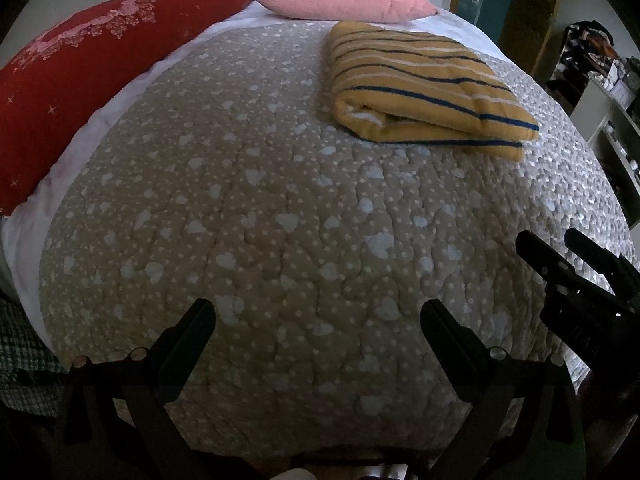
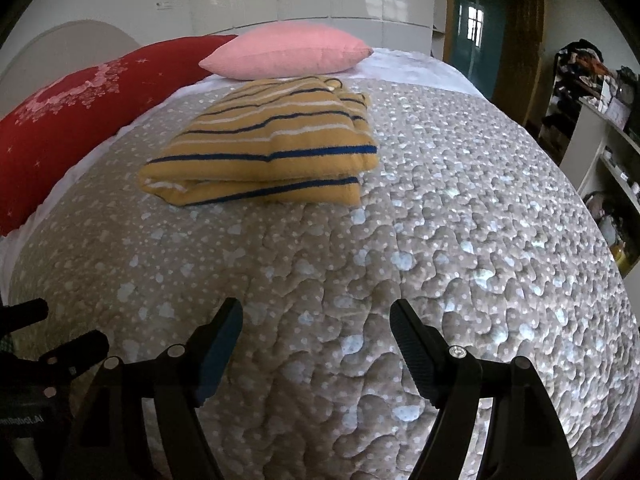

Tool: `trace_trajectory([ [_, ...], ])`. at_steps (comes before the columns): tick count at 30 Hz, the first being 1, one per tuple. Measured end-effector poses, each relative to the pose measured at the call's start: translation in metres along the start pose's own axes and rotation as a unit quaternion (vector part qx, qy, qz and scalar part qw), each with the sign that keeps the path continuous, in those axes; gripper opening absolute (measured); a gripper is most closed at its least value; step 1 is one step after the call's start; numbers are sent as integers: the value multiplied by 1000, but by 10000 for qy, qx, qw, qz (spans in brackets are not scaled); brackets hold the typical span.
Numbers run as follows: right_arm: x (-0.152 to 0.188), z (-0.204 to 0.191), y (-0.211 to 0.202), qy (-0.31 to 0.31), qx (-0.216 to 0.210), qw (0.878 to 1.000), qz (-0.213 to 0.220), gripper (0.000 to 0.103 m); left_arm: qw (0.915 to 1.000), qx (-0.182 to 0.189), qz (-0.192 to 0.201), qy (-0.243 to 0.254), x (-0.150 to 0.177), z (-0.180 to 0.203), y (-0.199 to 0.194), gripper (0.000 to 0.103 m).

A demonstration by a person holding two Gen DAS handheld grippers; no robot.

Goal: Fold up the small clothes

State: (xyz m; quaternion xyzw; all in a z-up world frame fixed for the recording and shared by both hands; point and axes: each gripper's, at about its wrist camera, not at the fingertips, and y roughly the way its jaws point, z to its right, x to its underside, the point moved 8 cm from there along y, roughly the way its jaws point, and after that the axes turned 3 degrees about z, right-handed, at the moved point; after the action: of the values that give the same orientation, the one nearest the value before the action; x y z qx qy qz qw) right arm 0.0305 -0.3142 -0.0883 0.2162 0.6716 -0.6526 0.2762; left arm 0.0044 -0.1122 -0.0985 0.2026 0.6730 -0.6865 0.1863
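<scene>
In the left wrist view, the left gripper [image 1: 318,320] is spread wide and holds nothing, low over the dotted quilt [image 1: 248,216]. The right gripper [image 1: 560,250] sits at 3 o'clock, also not holding anything. The striped yellow garment [image 1: 424,84] lies folded at 1 o'clock, likely done. In the right wrist view, the right gripper [image 2: 316,320] is spread too. The garment [image 2: 272,148] rests at 11 o'clock, near the pink pillow [image 2: 288,52]; its long side runs left to right, fold facing us
</scene>
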Motion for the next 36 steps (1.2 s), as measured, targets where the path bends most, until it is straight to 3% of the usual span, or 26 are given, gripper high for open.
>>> trace_trajectory([
  [17,-1,0,1,-1,37,10000,67,81,9998,211,-30,-33,0,2,3,102],
  [31,-2,-3,-4,0,96,9998,168,83,9969,359,666,201,-9,19,-21,102],
  [36,-1,-3,-3,-18,94,9998,168,84,9967,349,682,273,-9,20,-21,102],
])
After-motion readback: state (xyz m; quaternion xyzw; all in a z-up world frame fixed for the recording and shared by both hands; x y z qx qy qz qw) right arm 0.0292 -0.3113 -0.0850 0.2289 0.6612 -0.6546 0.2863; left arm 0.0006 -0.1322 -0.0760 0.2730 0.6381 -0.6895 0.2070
